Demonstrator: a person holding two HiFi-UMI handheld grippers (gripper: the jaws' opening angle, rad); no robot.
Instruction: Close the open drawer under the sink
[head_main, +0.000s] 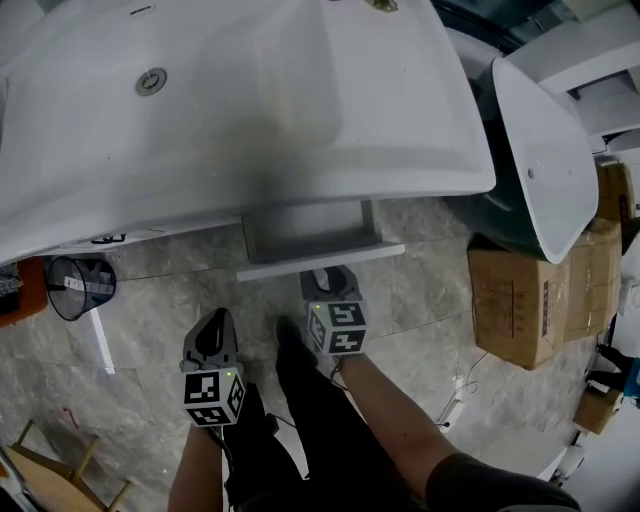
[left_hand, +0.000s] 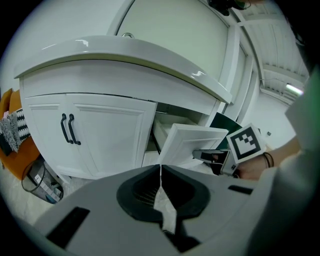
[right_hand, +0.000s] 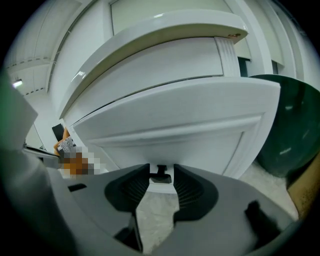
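A white drawer (head_main: 310, 240) stands pulled out from under the white sink (head_main: 250, 90). Its panelled front (right_hand: 175, 135) fills the right gripper view and leans out in the left gripper view (left_hand: 192, 145). My right gripper (head_main: 330, 275) is right at the drawer front. Its jaws (right_hand: 162, 169) stand apart, with the small dark drawer handle (right_hand: 161, 176) between the fingertips; I see no pad pressing on it. My left gripper (head_main: 210, 325) hangs lower left, away from the drawer, with its jaws (left_hand: 160, 170) shut on nothing. The right gripper (left_hand: 202, 155) also shows in the left gripper view.
Left of the drawer are two white cabinet doors with black handles (left_hand: 70, 129). A black bin (head_main: 80, 285) stands on the tiled floor at the left. Cardboard boxes (head_main: 520, 300) and a dark green tub (head_main: 540, 150) crowd the right. A wooden frame (head_main: 50, 475) lies bottom left.
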